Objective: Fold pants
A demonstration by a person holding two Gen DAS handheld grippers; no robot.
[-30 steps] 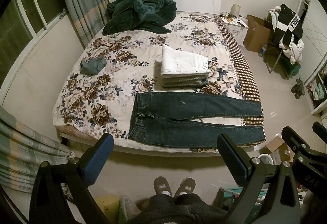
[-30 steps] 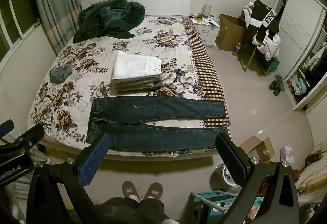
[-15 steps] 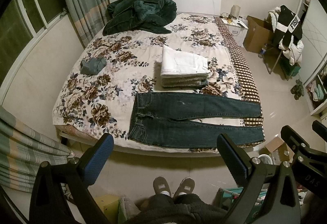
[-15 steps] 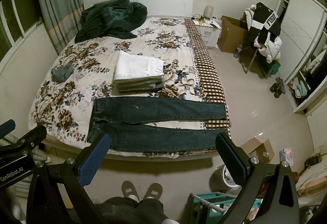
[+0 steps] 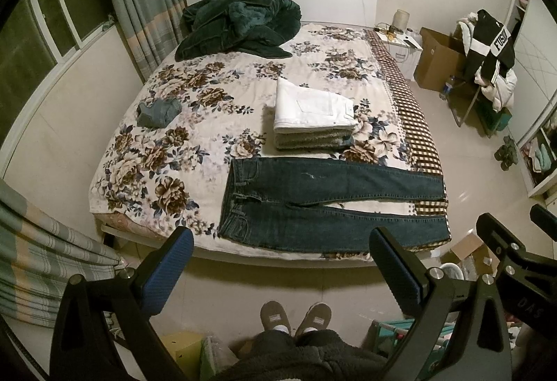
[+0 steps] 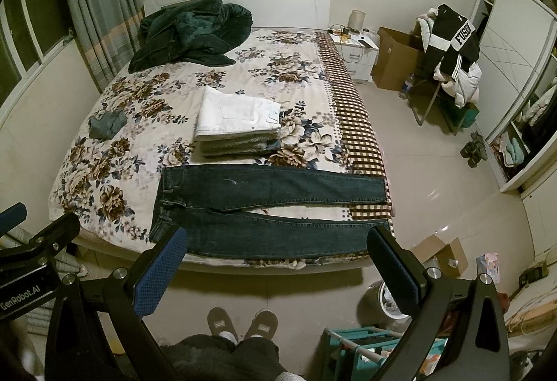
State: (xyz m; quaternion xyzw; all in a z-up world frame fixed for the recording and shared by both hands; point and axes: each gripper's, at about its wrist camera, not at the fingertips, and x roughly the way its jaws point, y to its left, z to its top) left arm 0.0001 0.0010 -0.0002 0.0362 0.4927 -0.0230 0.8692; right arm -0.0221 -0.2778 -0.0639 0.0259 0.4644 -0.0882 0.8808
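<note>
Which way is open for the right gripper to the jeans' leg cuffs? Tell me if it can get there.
Probably yes. The right gripper is open and empty, held off the bed's near edge. The jeans lie flat along that edge, cuffs at the right end with nothing lying on them; the folded stack sits farther back, apart.

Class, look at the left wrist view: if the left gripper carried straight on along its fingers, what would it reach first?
Probably the jeans spread flat along the near edge of the bed. The open left gripper points at them with nothing between, though depth is hard to judge.
</note>
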